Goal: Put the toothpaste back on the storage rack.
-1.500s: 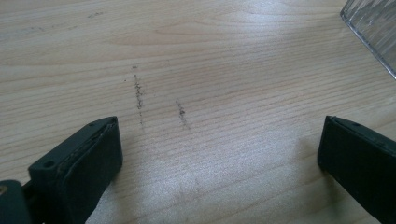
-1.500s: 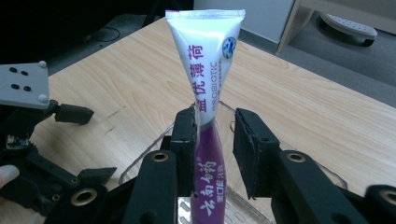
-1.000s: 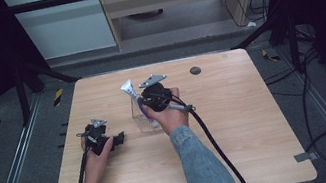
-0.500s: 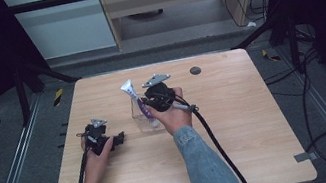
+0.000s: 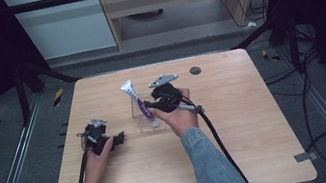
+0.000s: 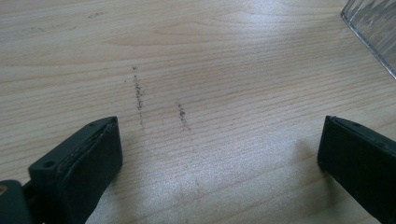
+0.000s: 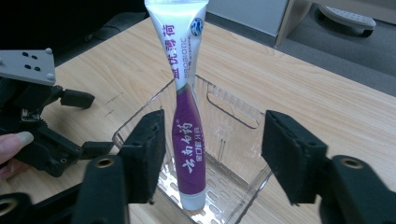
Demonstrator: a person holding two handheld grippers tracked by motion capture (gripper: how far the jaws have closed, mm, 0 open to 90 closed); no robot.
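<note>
One purple-and-white toothpaste tube (image 7: 187, 116) stands cap-down inside a clear perforated plastic box (image 7: 233, 126), leaning on its rim, probably so the crimped end stays reachable. Spread around the tube, the right gripper (image 7: 212, 154) has its jaws released, gripping nothing. Resting well to the side on the pale wooden table (image 5: 262, 145), the left gripper (image 6: 219, 154) is likewise released; its own view adds scuff marks (image 6: 138, 93) on the wood.

My wooden table (image 5: 262, 145) has a small dark disc (image 5: 195, 70) near its far edge (some scuff marks (image 6: 138, 93) too).
</note>
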